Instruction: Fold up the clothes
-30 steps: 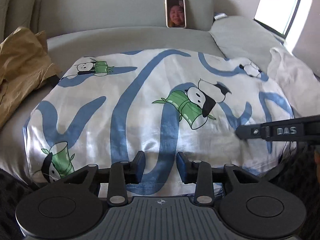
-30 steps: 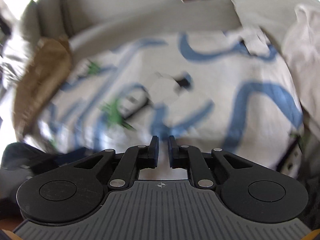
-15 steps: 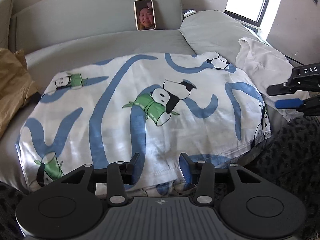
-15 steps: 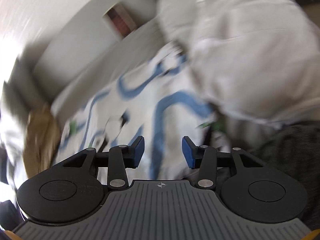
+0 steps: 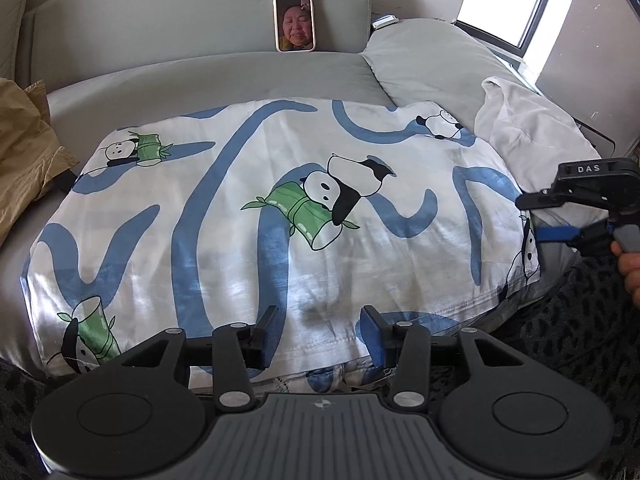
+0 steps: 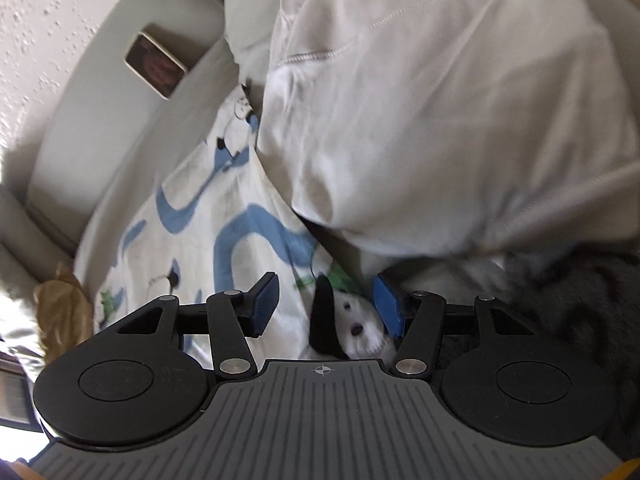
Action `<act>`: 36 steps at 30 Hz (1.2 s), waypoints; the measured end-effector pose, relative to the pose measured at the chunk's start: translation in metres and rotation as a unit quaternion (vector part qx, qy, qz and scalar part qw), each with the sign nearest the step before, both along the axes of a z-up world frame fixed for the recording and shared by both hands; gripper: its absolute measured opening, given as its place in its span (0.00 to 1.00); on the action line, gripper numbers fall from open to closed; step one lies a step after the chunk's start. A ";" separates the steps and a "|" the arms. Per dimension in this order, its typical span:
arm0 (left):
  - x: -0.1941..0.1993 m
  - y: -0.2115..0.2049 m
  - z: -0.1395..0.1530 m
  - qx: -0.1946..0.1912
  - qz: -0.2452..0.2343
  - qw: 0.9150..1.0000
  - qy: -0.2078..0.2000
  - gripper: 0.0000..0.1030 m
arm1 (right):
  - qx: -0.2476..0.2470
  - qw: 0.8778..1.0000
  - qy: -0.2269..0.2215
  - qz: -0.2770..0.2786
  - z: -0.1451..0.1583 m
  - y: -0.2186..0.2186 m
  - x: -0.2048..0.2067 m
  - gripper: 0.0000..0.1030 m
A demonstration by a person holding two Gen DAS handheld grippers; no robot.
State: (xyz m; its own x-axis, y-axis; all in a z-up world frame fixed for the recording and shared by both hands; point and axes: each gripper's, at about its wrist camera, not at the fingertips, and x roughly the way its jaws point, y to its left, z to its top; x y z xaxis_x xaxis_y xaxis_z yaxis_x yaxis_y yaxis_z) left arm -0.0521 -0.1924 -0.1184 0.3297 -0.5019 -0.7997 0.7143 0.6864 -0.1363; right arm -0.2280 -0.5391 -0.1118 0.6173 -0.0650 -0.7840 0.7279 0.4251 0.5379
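Observation:
A white cloth with blue swirls and pandas (image 5: 280, 216) lies spread flat on the grey sofa seat. My left gripper (image 5: 320, 332) is open at the cloth's near hem, its fingers straddling the edge with nothing clamped. My right gripper (image 5: 532, 218) is at the cloth's right edge, rolled on its side and open. In the right wrist view the right gripper (image 6: 324, 300) hovers open over the panda-print corner (image 6: 352, 324), just below a crumpled white garment (image 6: 440, 100). That white garment (image 5: 528, 128) lies to the right of the panda cloth.
A phone (image 5: 295, 20) leans against the sofa backrest. A tan garment (image 5: 24, 152) lies bunched at the left. A grey cushion (image 5: 432, 60) sits at the back right. A dark spotted rug (image 5: 580, 340) covers the floor in front. A hand (image 5: 632, 268) holds the right gripper.
The right gripper swung from the cloth's middle to its right edge, rolled sideways and opened. The left gripper opened wider and shifted a little at the near hem.

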 end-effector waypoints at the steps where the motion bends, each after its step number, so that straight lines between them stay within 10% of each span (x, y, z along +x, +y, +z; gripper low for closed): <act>1: 0.001 0.000 -0.001 0.000 0.001 1.000 0.002 0.42 | -0.007 1.000 -0.007 0.005 -0.001 -0.002 0.001 0.58; 8: 0.003 -0.003 -0.005 0.003 0.005 1.000 0.013 0.42 | 0.006 0.996 -0.075 0.057 -0.018 -0.016 0.015 0.58; 22: 0.007 -0.003 -0.008 0.000 0.003 1.000 0.021 0.42 | 0.073 0.990 -0.017 0.116 -0.024 -0.022 0.030 0.51; 29: 0.008 -0.005 -0.009 -0.001 0.005 1.000 0.026 0.42 | -0.020 0.988 0.007 0.154 -0.024 -0.002 0.046 0.50; 32: 0.008 -0.004 -0.010 -0.003 0.007 1.000 0.029 0.42 | -0.086 0.983 -0.001 0.162 -0.018 0.011 0.047 0.36; 33: 0.008 -0.003 -0.009 -0.004 0.007 1.000 0.030 0.42 | -0.096 0.982 -0.012 0.164 -0.015 0.013 0.047 0.04; 36: 0.010 0.001 -0.008 -0.009 0.011 0.999 0.034 0.42 | -0.093 0.981 -0.022 0.168 -0.010 0.017 0.050 0.04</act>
